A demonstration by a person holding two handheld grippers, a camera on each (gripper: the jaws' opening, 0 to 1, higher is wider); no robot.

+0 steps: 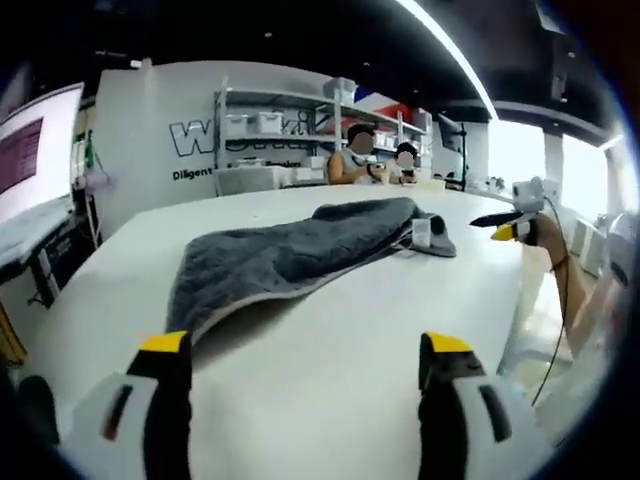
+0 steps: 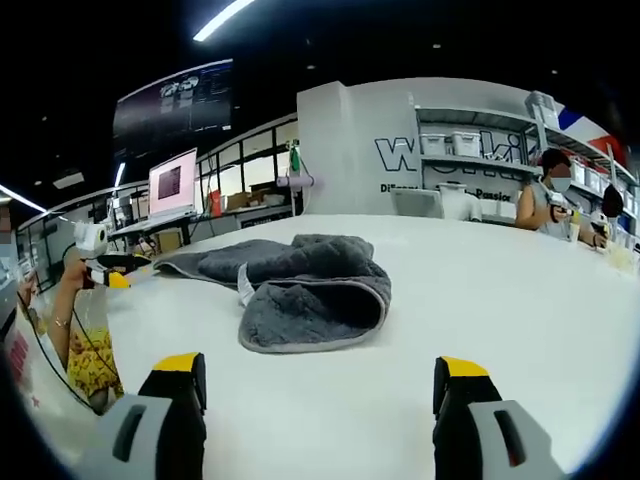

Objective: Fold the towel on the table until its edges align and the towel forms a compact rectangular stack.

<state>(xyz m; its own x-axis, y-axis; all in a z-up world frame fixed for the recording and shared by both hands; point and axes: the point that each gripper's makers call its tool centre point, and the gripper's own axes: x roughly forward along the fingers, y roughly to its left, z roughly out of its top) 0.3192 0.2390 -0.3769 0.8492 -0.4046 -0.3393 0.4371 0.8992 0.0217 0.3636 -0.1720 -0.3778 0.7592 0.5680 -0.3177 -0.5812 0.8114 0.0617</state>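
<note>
Left gripper [image 1: 305, 350]: yellow-tipped jaws spread wide, holding nothing, above bare tabletop short of the towel's near edge.
Right gripper [image 2: 318, 368]: jaws likewise parted and empty; in the left gripper view it appears at the right [image 1: 508, 232], held in a person's hand beyond the table's edge.
Towel [image 1: 300, 250]: grey, lying rumpled on the table, partly doubled over, one end rolled into a thick fold [image 2: 315, 305]; edges not aligned; a white tag shows at the folded end.
Table [image 1: 330, 400]: white, broad.
Monitor [image 2: 173, 183]: lit, behind the table.
Shelving [image 1: 262, 140]: white racks with bins, two seated people beside them.
</note>
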